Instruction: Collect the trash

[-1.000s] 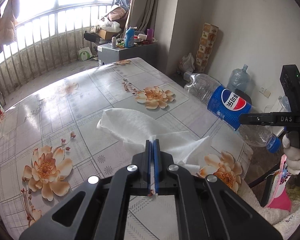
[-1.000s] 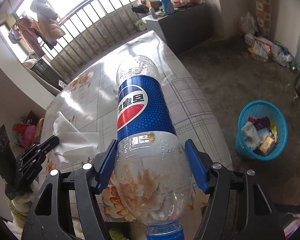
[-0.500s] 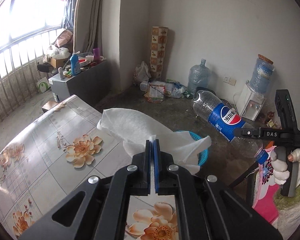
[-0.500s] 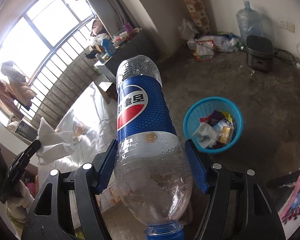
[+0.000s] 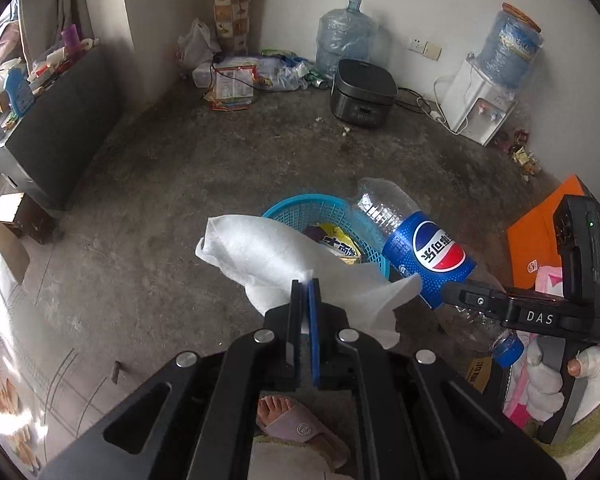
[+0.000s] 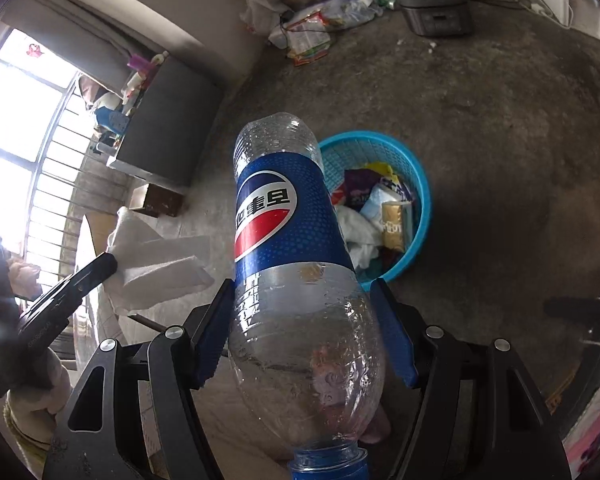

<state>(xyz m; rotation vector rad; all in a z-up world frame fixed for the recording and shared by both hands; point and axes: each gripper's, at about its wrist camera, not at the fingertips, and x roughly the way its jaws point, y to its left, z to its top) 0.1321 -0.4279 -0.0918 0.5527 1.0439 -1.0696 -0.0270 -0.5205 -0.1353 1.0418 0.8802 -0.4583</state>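
On the floor (image 5: 172, 184) near the middle of the room stands the basket (image 5: 300, 208), with wrappers (image 6: 384, 208) lying in it. The tissue (image 5: 276, 256) hangs before the basket's near-left side, pinched in the left tongs (image 5: 305, 292). The bottle (image 5: 424, 248) lies tilted at the basket's right, cap end nearest, clamped across its lower body in the right tongs (image 6: 304, 320). Far against the wall stand a rice cooker (image 5: 362, 98), a water jug (image 5: 346, 36) behind it, and a water dispenser (image 5: 480, 104) to the right. A cabinet (image 5: 56, 128) lines the far left, bags (image 5: 236, 80) in the corner beside it. The desk (image 5: 4, 360) edge lies near left.
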